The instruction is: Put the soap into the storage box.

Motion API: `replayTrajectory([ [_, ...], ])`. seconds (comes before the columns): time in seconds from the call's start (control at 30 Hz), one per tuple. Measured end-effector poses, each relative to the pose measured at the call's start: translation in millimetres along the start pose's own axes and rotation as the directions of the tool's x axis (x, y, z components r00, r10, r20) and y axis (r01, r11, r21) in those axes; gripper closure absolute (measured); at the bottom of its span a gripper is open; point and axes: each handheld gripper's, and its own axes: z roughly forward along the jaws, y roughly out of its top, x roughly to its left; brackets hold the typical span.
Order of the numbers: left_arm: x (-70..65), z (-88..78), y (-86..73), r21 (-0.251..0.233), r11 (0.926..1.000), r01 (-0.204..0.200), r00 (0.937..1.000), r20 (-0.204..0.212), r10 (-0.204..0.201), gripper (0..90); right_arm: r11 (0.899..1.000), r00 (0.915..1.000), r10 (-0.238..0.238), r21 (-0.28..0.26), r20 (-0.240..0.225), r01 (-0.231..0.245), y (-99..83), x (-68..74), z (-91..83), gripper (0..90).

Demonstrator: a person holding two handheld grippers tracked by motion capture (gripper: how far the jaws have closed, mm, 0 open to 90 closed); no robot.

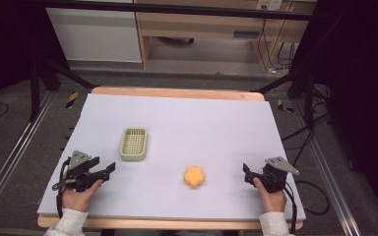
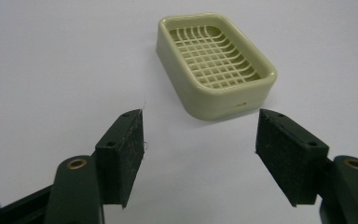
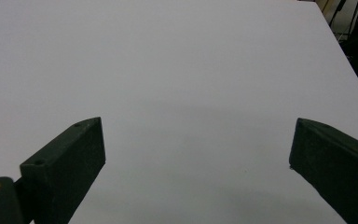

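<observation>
A cream-coloured rectangular basket (image 1: 134,144) with a grid bottom sits on the white table sheet, left of centre. An orange flower-shaped object (image 1: 194,176) lies on the sheet near the front, right of centre. My left gripper (image 1: 109,169) rests at the front left, held by a hand, and points toward the basket (image 2: 214,63), which lies just beyond its parted jaws. Nothing is between those jaws. My right gripper (image 1: 246,173) sits at the front right with its jaws wide apart over bare sheet (image 3: 191,93).
The white sheet (image 1: 202,123) covers a wooden table. Metal frame rails run along both sides, and cables trail at the right. Wooden furniture stands behind the table.
</observation>
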Motion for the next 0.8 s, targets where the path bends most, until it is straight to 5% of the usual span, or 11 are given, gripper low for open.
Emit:
replayTrajectory([
  [0.8,-25.6,4.3,26.0,-0.015,0.9981,-0.06,0.997,0.047,0.061,27.7,1.0,0.9999,-0.012,0.024,0.001,0.012,-0.3,2.2,2.4,3.2],
])
